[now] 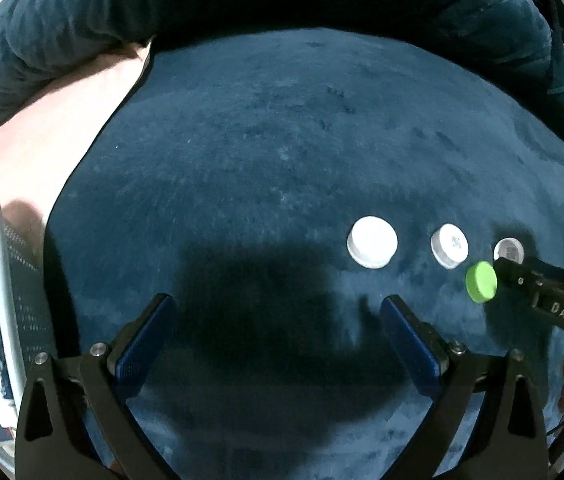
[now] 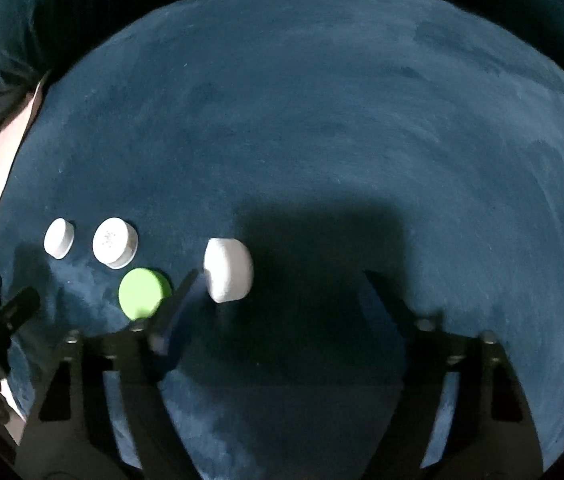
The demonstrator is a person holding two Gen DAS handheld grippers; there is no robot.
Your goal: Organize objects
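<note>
Caps lie on the dark blue velvety cushion (image 1: 266, 152) ahead of both my grippers. On my left wrist view I see three white caps in a row: a large one (image 1: 372, 247), a middle one with a printed mark (image 1: 449, 245), and a third (image 1: 509, 250) partly hidden behind the right gripper (image 1: 537, 288). The green cap (image 1: 481, 281) sits just in front of that row, beside the right gripper's finger tip. My left gripper (image 1: 278, 320) hovers with jaws spread wide, holding nothing. On my right wrist view, the right gripper's jaws stand apart, the nearest white cap lying just beyond the left finger.
</note>
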